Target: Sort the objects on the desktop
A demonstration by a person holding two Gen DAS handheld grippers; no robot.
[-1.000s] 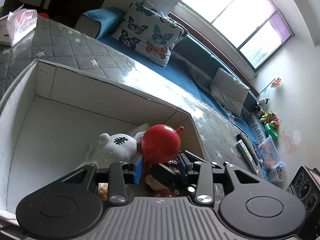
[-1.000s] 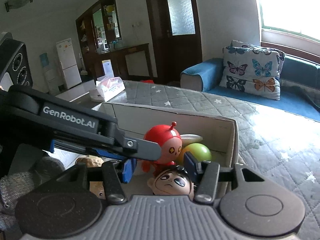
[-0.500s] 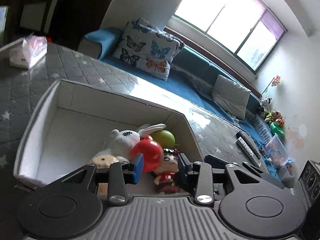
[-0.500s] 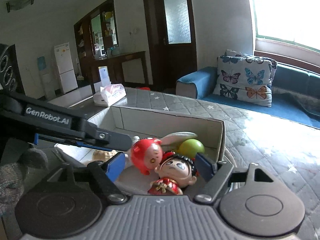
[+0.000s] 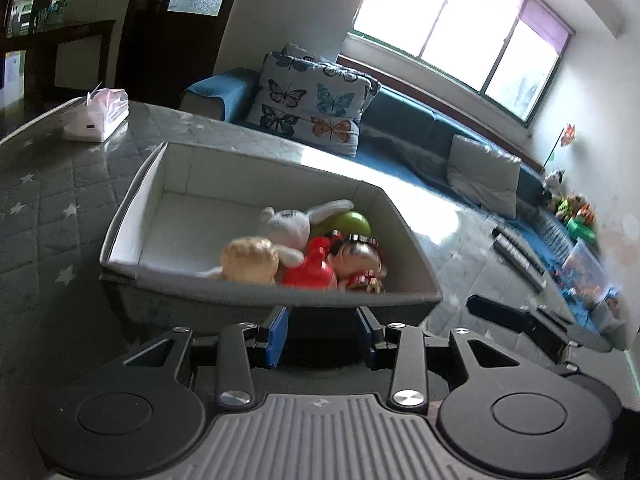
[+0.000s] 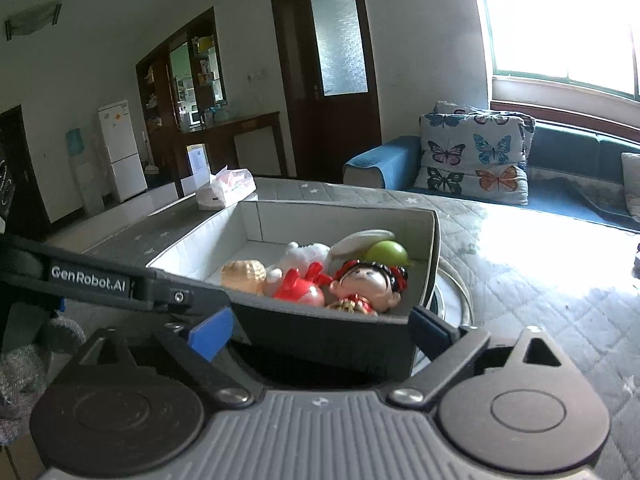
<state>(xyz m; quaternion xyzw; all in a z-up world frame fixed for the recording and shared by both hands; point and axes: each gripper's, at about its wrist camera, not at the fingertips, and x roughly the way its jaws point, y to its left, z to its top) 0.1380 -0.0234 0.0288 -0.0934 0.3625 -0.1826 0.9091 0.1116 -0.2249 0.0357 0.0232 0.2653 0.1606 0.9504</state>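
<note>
A grey box with white inside [image 5: 152, 184] [image 6: 428, 240] stands on the quilted table. In it lie a red round-headed toy [image 5: 310, 272] [image 6: 300, 286], a doll with black hair and a red dress [image 5: 356, 258] [image 6: 366, 284], a white plush rabbit [image 5: 286, 222] [image 6: 306, 254], a green ball [image 5: 350, 222] [image 6: 386, 252] and a tan plush [image 5: 250, 260] [image 6: 244, 276]. My left gripper [image 5: 322, 336] is open and empty, just before the box's near wall. My right gripper [image 6: 320, 328] is wide open and empty at the box's near wall.
A tissue pack [image 5: 98, 114] [image 6: 226, 188] lies on the far left of the table. Remote controls [image 5: 518, 254] lie at the table's right. A blue sofa with a butterfly cushion [image 5: 312, 100] [image 6: 476, 156] runs behind. A round plate edge [image 6: 460, 300] shows right of the box.
Both grippers let go of their toys and drew back out of the box. The red toy and the doll now lie in the box. The right gripper opened wider.
</note>
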